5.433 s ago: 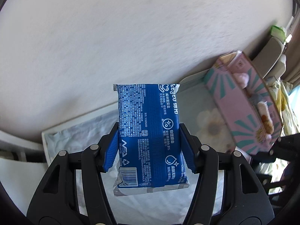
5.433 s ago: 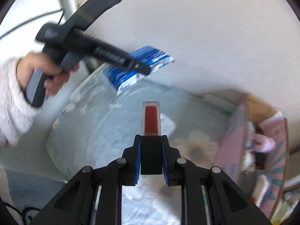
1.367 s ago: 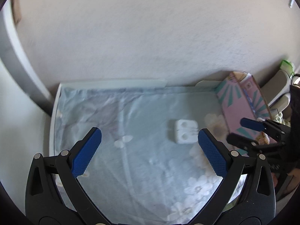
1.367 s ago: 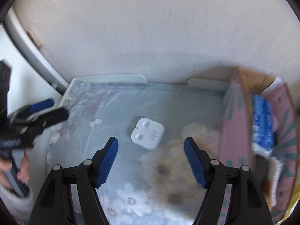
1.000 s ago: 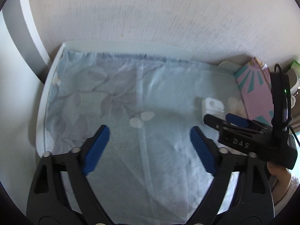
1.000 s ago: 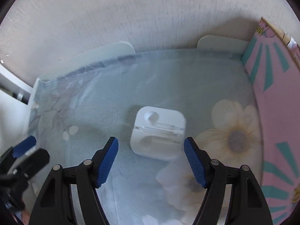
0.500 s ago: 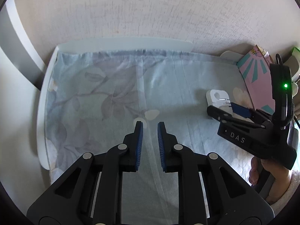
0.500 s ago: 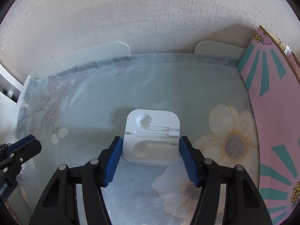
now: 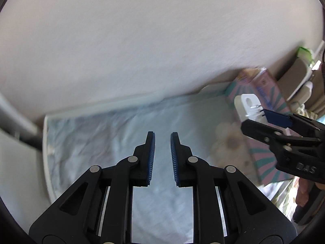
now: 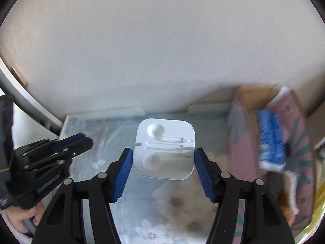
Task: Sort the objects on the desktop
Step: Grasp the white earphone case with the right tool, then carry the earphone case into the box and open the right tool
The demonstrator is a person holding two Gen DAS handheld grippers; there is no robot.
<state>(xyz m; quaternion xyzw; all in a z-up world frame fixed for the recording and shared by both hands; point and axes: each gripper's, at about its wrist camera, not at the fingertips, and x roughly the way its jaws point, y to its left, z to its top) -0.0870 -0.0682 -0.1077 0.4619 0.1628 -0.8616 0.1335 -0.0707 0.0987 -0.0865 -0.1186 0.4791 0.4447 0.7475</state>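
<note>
A white earphone case (image 10: pixel 164 148) with earbuds under a clear lid hangs above the floral cloth, and my right gripper (image 10: pixel 163 152) is shut on its two sides. In the left wrist view the same case (image 9: pixel 248 105) shows at the right, in the right gripper (image 9: pixel 260 120). My left gripper (image 9: pixel 162 136) is shut with nothing between its blue pads, raised over the middle of the cloth. From the right wrist it appears at the left edge as the left gripper (image 10: pixel 81 142), held by a hand.
A pink and teal cardboard box (image 10: pixel 239 142) stands open at the right and holds a blue packet (image 10: pixel 270 140). A pale blue floral cloth (image 9: pixel 101 142) covers the white table (image 9: pixel 45 162), which stands against a white wall. Chairs stand beyond the box.
My right gripper closed on the earphone case and lifted it off the cloth. My left gripper closed on nothing and rose away from the cloth.
</note>
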